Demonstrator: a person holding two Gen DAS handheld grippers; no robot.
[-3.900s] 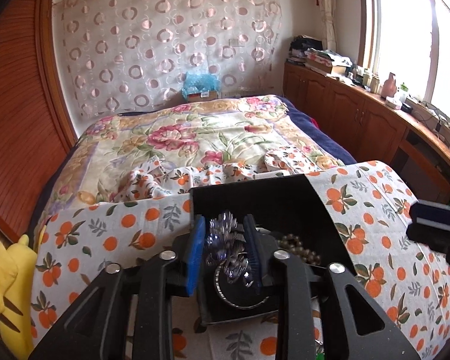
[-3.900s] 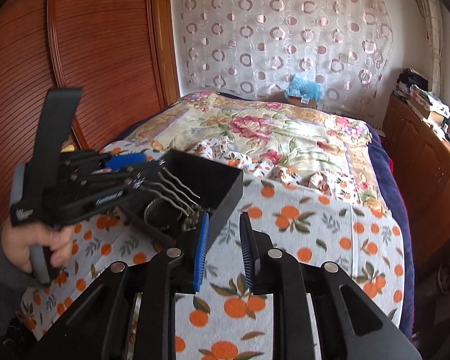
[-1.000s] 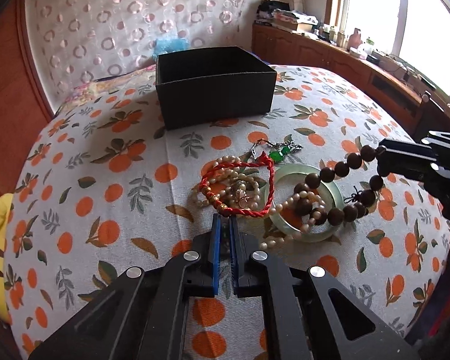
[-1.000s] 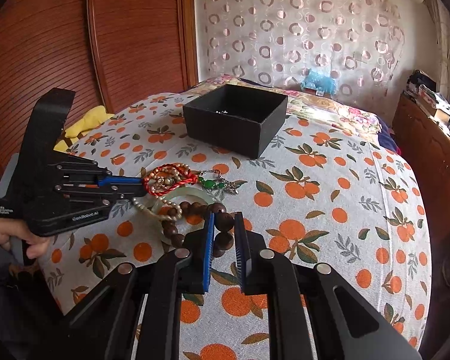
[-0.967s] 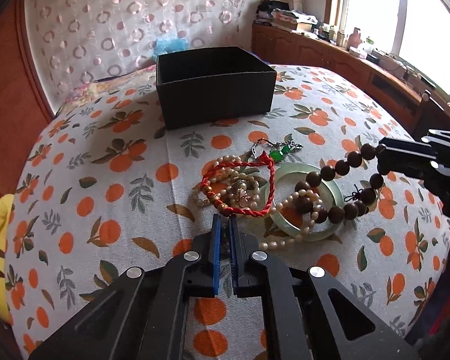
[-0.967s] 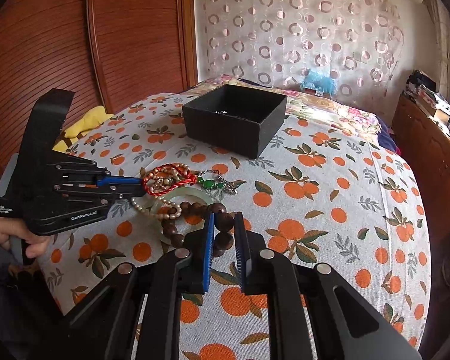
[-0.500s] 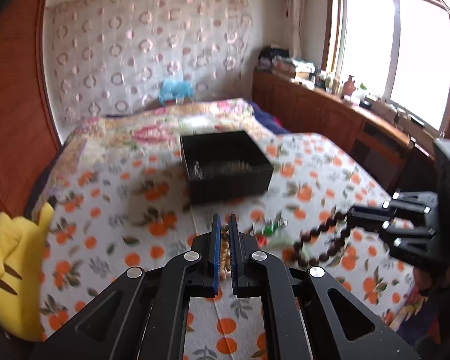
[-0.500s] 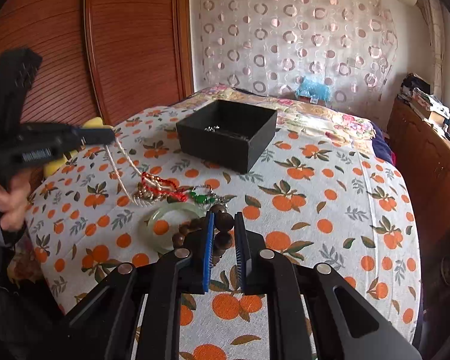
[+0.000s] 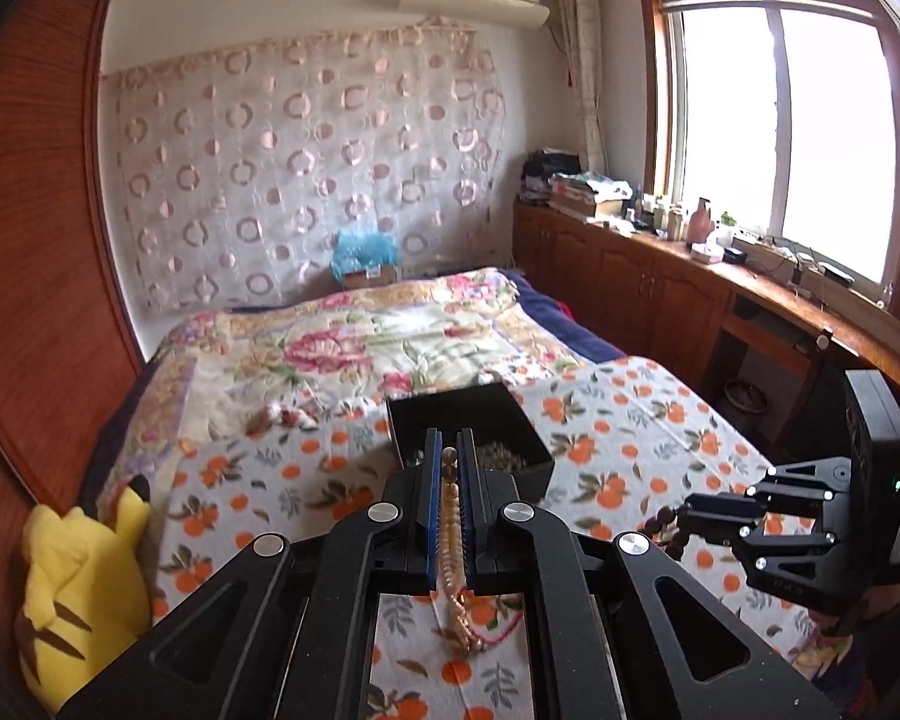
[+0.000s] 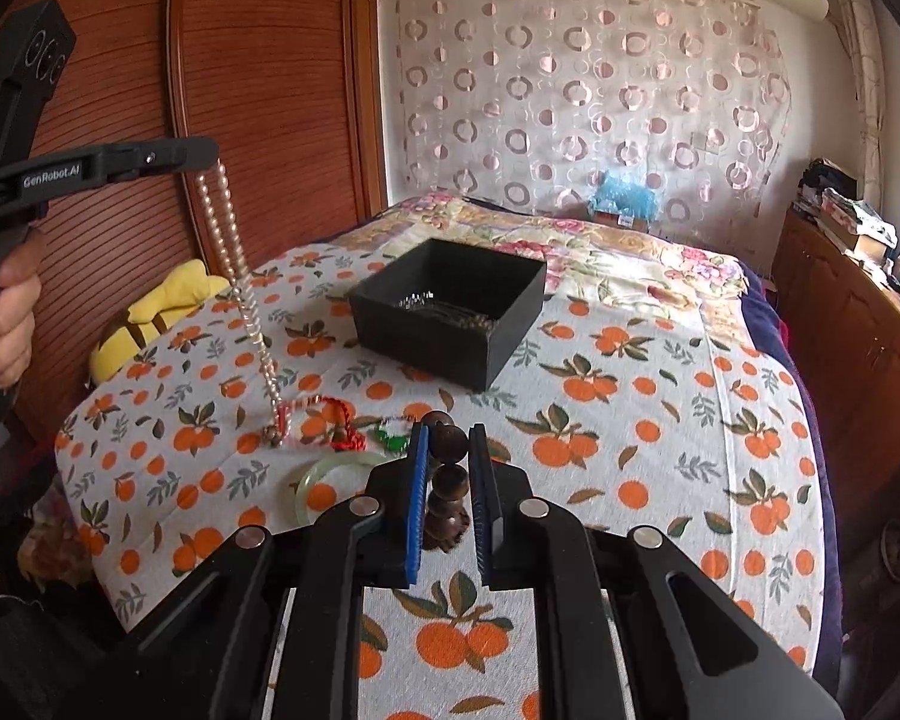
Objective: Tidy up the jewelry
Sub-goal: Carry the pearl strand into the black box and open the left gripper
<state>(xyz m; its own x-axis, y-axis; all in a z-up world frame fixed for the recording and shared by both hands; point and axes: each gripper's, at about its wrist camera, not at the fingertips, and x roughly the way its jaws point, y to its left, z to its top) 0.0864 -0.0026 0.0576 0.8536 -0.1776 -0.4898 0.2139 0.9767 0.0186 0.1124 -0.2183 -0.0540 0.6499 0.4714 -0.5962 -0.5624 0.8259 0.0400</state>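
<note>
Your left tongs (image 10: 207, 151) are clamped on the pearl necklace (image 10: 234, 264), which hangs as a long doubled strand from high at nine o'clock down to the table (image 10: 660, 432). Its lower end still lies in the red cord bracelet (image 10: 324, 414). Pearls on thread are light, limp and slick, and I judge the strand will swing and drag the cord along, so lift it slowly until the tail comes free.

The jade bangle (image 10: 324, 489) lies at six o'clock of the cord: stiff, smooth and likely brittle, best taken across its rim. A small green charm (image 10: 393, 435) lies just beside it.

Your right tongs (image 10: 448, 450) are closed on the wooden bead bracelet (image 10: 447, 480), pinching one large bead while the rest dangles. Those beads are hard and round and could roll out of a loose pinch.

The black box (image 10: 450, 306) stands at twelve o'clock, some jewelry already in it.

A second ago the pearls lay heaped on the bangle and cord, with your left tongs low at the pile; now they are raised high, and the wooden beads are clear of the bangle.
</note>
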